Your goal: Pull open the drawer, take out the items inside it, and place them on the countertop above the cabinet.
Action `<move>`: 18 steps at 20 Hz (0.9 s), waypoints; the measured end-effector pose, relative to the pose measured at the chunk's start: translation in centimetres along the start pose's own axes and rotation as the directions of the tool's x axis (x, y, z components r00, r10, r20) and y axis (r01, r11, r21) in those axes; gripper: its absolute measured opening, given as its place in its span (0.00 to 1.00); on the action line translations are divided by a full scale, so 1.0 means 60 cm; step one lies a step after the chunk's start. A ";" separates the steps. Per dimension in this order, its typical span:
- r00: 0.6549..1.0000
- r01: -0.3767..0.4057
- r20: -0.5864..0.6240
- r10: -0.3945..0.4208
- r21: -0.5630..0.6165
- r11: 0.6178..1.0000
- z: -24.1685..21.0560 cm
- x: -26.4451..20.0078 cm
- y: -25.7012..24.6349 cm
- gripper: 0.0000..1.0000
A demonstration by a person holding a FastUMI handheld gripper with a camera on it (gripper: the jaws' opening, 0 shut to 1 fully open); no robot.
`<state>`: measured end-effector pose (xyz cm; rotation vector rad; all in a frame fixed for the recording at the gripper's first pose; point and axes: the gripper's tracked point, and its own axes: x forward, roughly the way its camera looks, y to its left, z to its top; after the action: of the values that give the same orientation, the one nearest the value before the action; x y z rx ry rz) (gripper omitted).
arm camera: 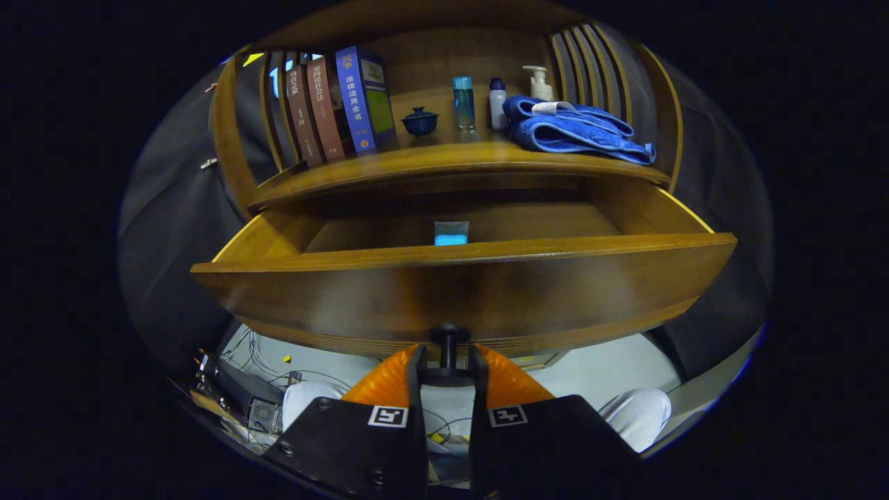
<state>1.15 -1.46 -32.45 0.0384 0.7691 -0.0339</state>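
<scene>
The wooden drawer (458,292) stands pulled out of the cabinet toward me. Its dark knob (448,347) sits between my fingers, and my gripper (448,361) is shut on it. Inside the drawer, near the middle and just behind the front panel, a small light-blue item (451,232) shows its upper part; the rest is hidden by the drawer front. The countertop (451,156) lies directly above the drawer.
On the countertop stand three books (340,104) at the left, a small dark-blue lidded cup (419,121), a blue bottle (464,103), a white bottle (497,104), a pump bottle (539,82) and a folded blue towel (576,128). Cables and a box (243,396) lie on the floor below left.
</scene>
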 end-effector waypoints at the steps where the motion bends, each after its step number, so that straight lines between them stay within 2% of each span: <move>1: 1.000 -0.001 -0.005 0.001 0.002 1.000 -0.008 -0.004 -0.002 0.27; 8: 0.999 0.002 -0.041 -0.002 0.012 1.000 -0.048 -0.051 -0.001 0.27; 15: 0.998 0.013 -0.066 -0.011 0.023 1.000 -0.073 -0.056 -0.001 0.27; 18: 0.997 0.016 -0.072 -0.015 0.022 1.000 -0.070 -0.050 -0.001 0.36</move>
<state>-3.92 -1.29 -33.38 0.0554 0.8405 -0.0561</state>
